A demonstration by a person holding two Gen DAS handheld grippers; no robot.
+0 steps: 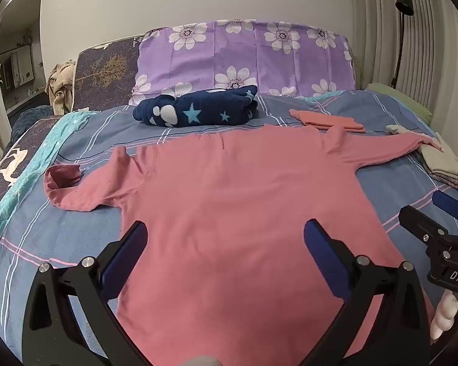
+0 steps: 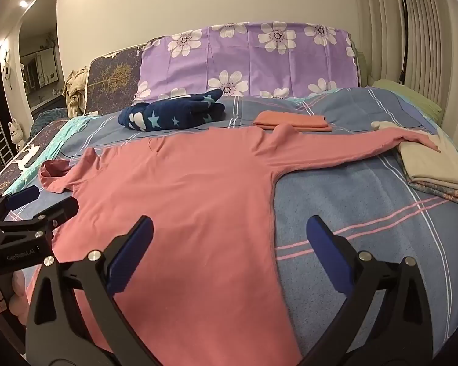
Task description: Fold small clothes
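Note:
A pink long-sleeved shirt [image 1: 238,201] [image 2: 180,201] lies spread flat on the blue striped bed cover [image 1: 61,228] [image 2: 366,201]. Its left sleeve [image 1: 73,189] is bent back near the body; its right sleeve [image 2: 345,146] stretches out onto a folded pile. My left gripper [image 1: 226,235] hovers open above the shirt's lower body, nothing between its fingers. My right gripper [image 2: 229,231] is open over the shirt's right side seam, one finger above the shirt and the other above the cover. Each gripper shows at the edge of the other's view, the right [image 1: 436,222] and the left [image 2: 30,207].
A folded navy star blanket [image 1: 198,106] [image 2: 171,116] and a folded orange garment [image 1: 329,120] [image 2: 293,122] lie beyond the shirt. A stack of folded beige and patterned clothes [image 1: 439,164] [image 2: 436,170] sits at the right. A purple flowered pillow [image 1: 244,58] [image 2: 247,58] leans at the head of the bed.

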